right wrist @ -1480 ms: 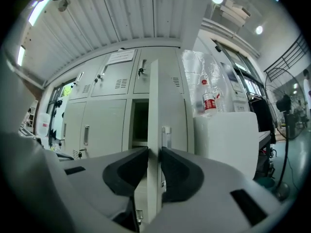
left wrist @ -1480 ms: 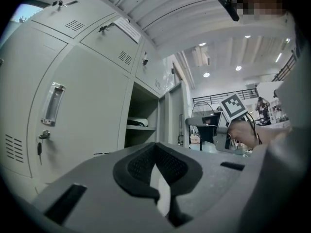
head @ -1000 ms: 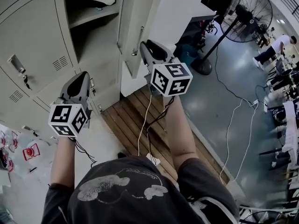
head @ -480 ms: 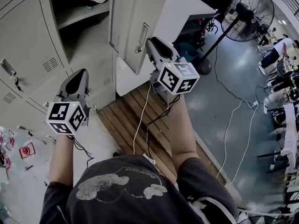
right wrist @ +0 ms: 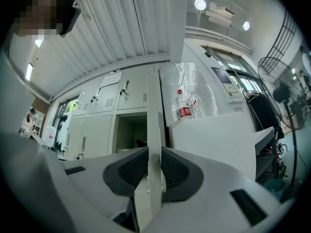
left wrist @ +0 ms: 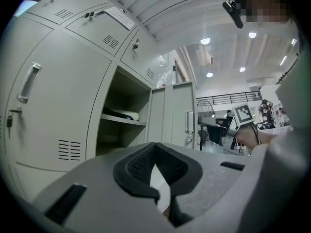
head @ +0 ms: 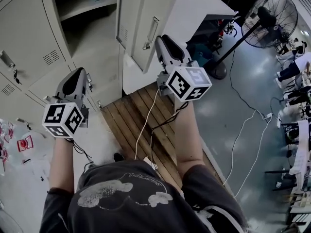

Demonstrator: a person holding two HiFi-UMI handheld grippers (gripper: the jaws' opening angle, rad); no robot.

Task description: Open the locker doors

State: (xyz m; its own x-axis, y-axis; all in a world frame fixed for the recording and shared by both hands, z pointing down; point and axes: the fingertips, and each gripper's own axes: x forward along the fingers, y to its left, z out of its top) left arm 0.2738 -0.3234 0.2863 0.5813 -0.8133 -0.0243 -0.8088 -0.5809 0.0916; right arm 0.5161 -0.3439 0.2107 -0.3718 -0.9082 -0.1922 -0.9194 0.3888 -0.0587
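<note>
1. At the far left, a closed locker door (head: 26, 35) sits flush in the bank of lockers. Its handle (head: 6, 59) is untouched, so I judge this door still to be done.
2. The left tool (head: 77, 74) hovers in front of the lockers, below and to the right of that handle and well apart from it. Its jaws meet at the tips and hold nothing.
3. Next comes the open compartment (head: 90, 28), with a shelf (head: 92, 8) inside.
4. The open locker door (head: 141, 23) stands swung out from that compartment. The right tool (head: 164, 39) is clamped on its thin edge, with the jaws only narrowly apart and the pads pressing on both faces of the sheet.
5. The step in hand looks like swinging this door fully wide, and it seems nearly finished.
6. The next move likely calls for letting go of the edge. The jaws of a tool must then part, line up with the closed door's upright handle and pull along the door's arc.
</note>
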